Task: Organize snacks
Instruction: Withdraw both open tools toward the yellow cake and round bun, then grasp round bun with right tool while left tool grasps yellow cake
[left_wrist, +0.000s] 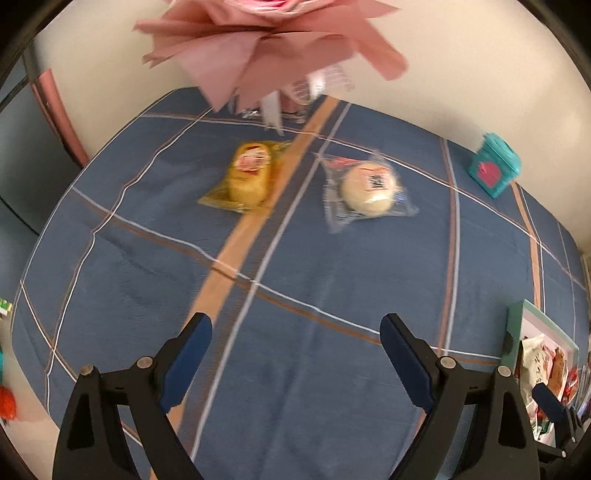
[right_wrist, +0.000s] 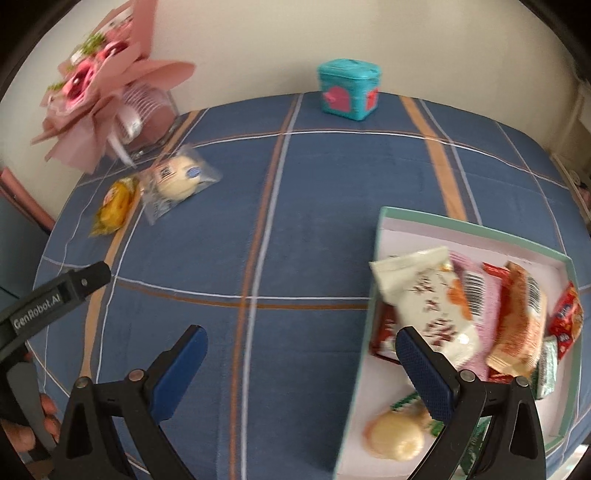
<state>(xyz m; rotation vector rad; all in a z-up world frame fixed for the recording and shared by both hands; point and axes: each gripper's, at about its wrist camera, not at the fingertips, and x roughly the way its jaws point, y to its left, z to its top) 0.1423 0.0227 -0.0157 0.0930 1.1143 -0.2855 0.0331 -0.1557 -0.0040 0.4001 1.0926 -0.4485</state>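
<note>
A yellow wrapped cake (left_wrist: 248, 176) and a white round bun in clear wrap (left_wrist: 369, 188) lie on the blue plaid tablecloth, ahead of my left gripper (left_wrist: 295, 332), which is open and empty above the cloth. Both snacks also show in the right wrist view, the cake (right_wrist: 116, 205) and the bun (right_wrist: 177, 181), far left. My right gripper (right_wrist: 303, 350) is open and empty beside the green-rimmed box (right_wrist: 380, 236), which holds several snack packets (right_wrist: 424, 295). The box (left_wrist: 517, 314) shows at the right edge of the left wrist view.
A pink paper bouquet (right_wrist: 99, 88) stands at the back left of the table. A teal box with pink hearts (right_wrist: 349, 90) sits at the back edge. The left gripper's body (right_wrist: 55, 299) reaches in from the left in the right wrist view.
</note>
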